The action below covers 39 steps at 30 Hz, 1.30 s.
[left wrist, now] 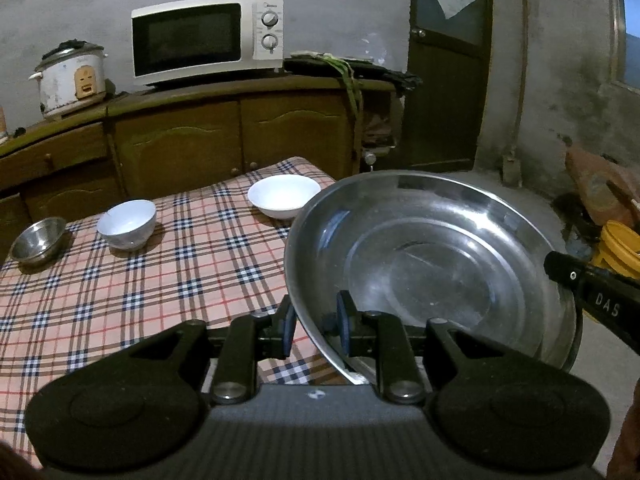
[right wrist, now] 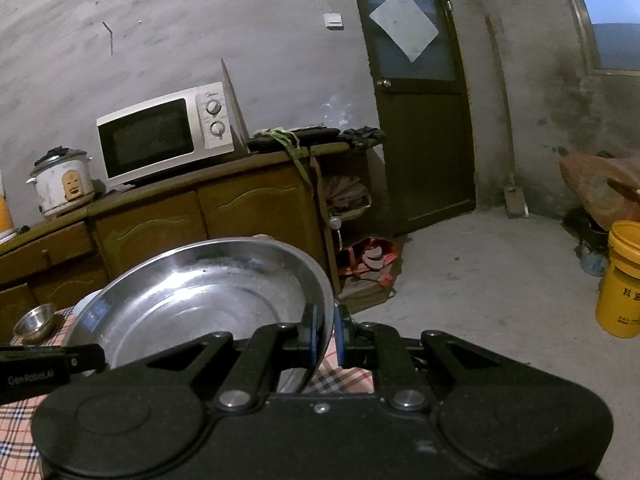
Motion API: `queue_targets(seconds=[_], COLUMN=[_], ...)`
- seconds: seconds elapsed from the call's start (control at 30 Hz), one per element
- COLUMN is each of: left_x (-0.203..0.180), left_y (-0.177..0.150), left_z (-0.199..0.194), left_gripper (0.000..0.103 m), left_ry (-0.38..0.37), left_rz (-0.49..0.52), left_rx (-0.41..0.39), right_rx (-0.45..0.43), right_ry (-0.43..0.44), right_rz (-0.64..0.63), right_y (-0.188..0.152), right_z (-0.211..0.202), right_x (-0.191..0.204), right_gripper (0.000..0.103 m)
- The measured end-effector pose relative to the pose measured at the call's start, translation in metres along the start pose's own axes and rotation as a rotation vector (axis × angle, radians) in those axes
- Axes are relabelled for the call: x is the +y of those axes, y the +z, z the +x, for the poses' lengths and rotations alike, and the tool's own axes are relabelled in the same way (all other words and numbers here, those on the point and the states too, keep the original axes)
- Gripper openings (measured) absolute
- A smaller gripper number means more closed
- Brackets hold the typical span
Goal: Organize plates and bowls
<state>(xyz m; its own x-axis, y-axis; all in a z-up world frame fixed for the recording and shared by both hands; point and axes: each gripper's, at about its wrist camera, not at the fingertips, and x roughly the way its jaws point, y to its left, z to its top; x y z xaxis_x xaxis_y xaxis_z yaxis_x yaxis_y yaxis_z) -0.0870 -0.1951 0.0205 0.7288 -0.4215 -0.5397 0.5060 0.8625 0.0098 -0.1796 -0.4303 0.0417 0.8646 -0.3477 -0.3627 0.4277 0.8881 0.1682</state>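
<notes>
A large, shallow steel plate [left wrist: 432, 256] hangs tilted over the right end of the plaid-covered table [left wrist: 160, 300], held from both sides. My left gripper [left wrist: 316, 324] is shut on its left rim, blue pads on either side of the metal. My right gripper [right wrist: 327, 334] is shut on the right rim of the same plate [right wrist: 200, 300]. In the left wrist view, one right finger [left wrist: 560, 270] shows at the plate's far edge. Two white bowls [left wrist: 128, 224] [left wrist: 284, 196] and a small steel bowl [left wrist: 38, 242] stand upright on the cloth behind.
A wooden cabinet [left wrist: 180, 148] runs behind the table and carries a microwave [left wrist: 204, 36] and a rice cooker [left wrist: 70, 78]. To the right are a dark door [right wrist: 416, 120], bare concrete floor [right wrist: 480, 280] and a yellow bucket [right wrist: 620, 280].
</notes>
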Motion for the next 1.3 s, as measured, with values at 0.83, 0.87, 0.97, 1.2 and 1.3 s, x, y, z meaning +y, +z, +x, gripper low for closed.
queue_targets(seconds=[0.83,0.87,0.97,1.2,1.3], left_x=[0.013,0.014,0.015,0.018,0.021], left_y=[-0.009,-0.010,-0.010,-0.011,-0.013], left_z=[-0.009,-0.009,-0.010,-0.009,-0.009], left_gripper=[0.022,0.022,0.022,0.022,0.022], left_ry=[0.040,0.041,0.044,0.056,0.060], left_rz=[-0.007,-0.008,-0.007,-0.007,-0.008], left_rx=[-0.005,-0.004,-0.001,0.003,0.009], right_rx=[0.030,0.032,0.037,0.050,0.056], right_ry=[0.040,0.041,0.045,0.052,0.057], right_rz=[-0.043,-0.045,-0.050,-0.063,-0.068], right_y=[-0.007,-0.007,-0.008,-0.010,-0.011], right_z=[-0.001,0.000,0.001,0.003,0.004], right_x=[0.014,0.015,0.015,0.020,0.022], right_gripper=[0.014,0.014,0.014,0.014,0.014])
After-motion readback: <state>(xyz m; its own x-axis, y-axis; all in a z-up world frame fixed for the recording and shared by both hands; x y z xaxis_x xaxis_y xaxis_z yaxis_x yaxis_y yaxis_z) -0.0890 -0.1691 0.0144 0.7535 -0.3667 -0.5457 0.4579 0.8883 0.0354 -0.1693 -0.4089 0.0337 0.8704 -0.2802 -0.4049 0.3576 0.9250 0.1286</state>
